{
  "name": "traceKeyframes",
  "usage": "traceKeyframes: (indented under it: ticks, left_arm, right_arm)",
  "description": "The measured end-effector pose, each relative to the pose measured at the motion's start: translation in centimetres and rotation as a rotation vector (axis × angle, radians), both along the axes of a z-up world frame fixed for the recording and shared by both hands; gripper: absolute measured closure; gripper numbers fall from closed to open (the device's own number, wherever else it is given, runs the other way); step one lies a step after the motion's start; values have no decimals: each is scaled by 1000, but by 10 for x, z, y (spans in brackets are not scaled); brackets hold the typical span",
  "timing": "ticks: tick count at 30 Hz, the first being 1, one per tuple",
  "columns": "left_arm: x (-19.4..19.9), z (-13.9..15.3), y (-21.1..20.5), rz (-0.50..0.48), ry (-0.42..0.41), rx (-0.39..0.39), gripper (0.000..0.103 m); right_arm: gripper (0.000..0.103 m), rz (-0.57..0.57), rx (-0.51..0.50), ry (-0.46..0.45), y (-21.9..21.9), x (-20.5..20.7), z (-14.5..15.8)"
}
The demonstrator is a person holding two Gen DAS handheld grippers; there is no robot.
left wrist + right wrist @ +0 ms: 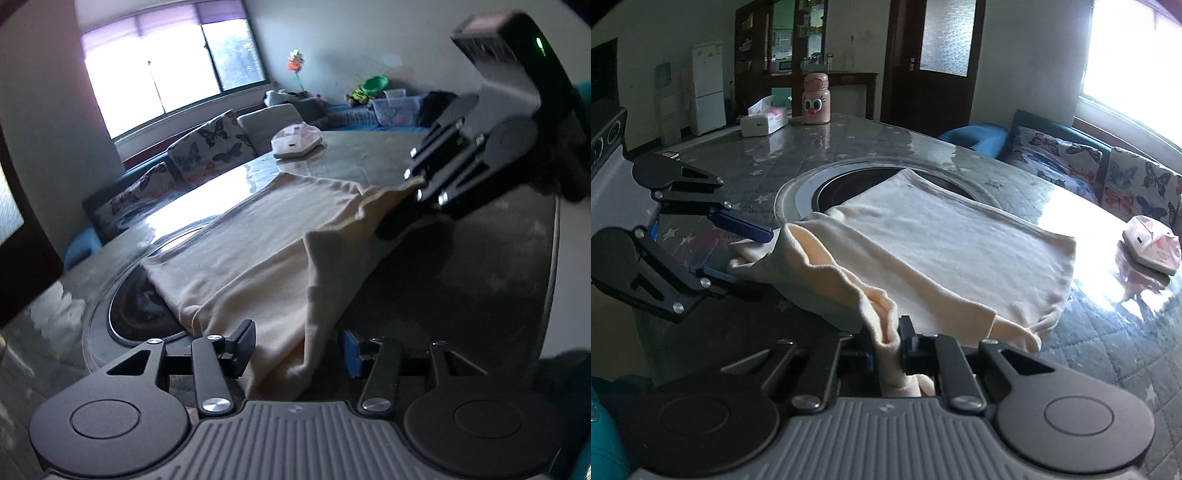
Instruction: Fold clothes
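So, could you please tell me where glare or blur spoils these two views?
Left wrist view: the window is blown out, glare streaks the tabletop, and the right tongs look motion-blurred against a dark right side. Right wrist view: the window washes out the table beside the cream garment; fisheye bending curves the edges.

Soft matt cloth garment (923, 251) on glossy table (849, 147)
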State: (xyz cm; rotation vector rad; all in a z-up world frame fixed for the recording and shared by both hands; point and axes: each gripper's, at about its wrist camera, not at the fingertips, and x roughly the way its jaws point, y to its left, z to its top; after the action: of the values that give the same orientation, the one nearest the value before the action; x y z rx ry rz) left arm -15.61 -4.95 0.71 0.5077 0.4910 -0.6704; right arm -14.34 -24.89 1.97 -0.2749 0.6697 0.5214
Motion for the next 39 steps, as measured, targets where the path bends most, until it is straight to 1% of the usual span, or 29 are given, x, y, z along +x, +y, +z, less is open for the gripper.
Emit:
traceKeyframes:
  ticks: [1,2,3,4,7,13,18,22,26,29,32,35,39]
  left_arm:
    - [1,-1,1,-7,0,5,72]
    - [2,-1,2,-13,3,8,76]
    - [2,0,3,-15,7,4,85]
    - [2,1,5,-15,13,-4,92]
    - [1,10,12,-16,46,-57,96]
    - [-20,31,26,-36,97,-118,98]
    - [-49,41,35,-61,116,-123,98]
    - [-78,50,41,-92,147,-135,98]
    - [-94,63,46,-96,144,-163,98]
    - [-85,69,42,-94,133,-183,98]
    - [-71,73,37,-91,125,-197,98]
    - [-44,76,30,-84,106,-194,98]
    - [3,78,13,-67,77,-183,98]
  right_arm:
    - [93,-4,-1,-6,1,-1,0]
    - [93,-7,-2,-12,1,-2,0]
    - [94,-9,-3,-19,2,-4,0]
    - [94,-5,-5,-22,3,-7,2]
    - [94,18,-9,-22,4,-21,12]
    - [95,62,-17,-23,5,-50,32]
    - [95,100,-24,-25,6,-73,49]
    - [95,139,-43,12,10,-100,63]
    - [95,162,-52,53,12,-122,79]
    - [95,147,-35,74,9,-119,88]
    - [95,121,-22,86,3,-103,92]
    - [95,95,-8,90,-7,-78,94]
    - [96,59,6,97,-20,-35,95]
